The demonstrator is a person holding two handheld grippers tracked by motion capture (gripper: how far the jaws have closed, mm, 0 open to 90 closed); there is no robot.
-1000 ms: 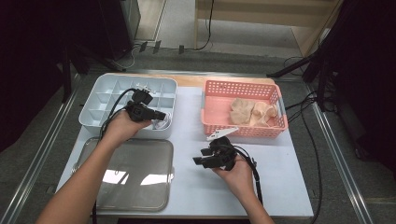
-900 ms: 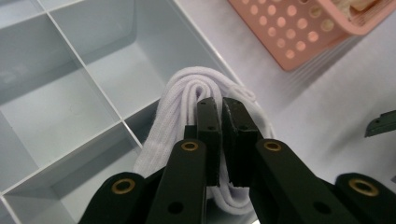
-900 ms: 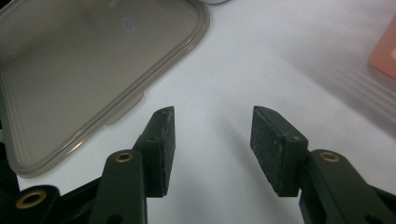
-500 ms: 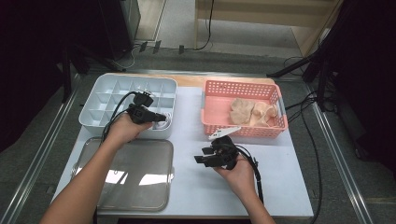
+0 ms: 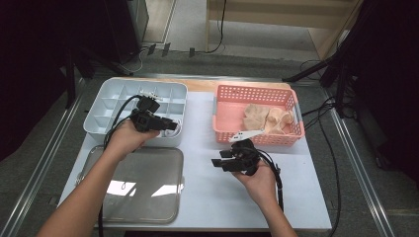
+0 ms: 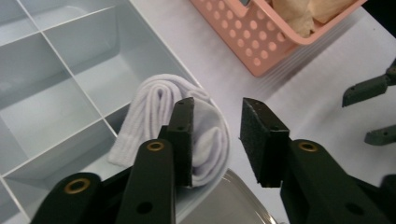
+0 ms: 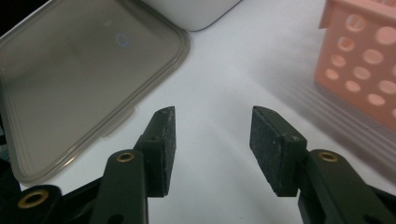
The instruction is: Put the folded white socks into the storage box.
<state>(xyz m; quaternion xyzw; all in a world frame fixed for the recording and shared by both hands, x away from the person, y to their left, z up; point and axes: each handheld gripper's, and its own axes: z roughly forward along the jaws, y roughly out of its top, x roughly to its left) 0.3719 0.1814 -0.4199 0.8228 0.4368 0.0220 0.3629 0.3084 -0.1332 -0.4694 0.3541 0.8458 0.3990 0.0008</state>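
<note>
At lower centre I held the right gripper (image 5: 216, 162) open over bare tabletop. Farther, left of centre, my left gripper's (image 6: 215, 135) jaws had just been opening, freeing the rolled white sock (image 6: 156, 119) in the grey compartment tray's (image 5: 106, 106) corner cell.

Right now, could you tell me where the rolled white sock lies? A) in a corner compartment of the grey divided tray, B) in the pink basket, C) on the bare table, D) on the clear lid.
A: the left gripper view shows the rolled white sock lying inside a compartment of the grey divided tray, beneath the left gripper, whose jaws have just been opening and stand apart.
</note>
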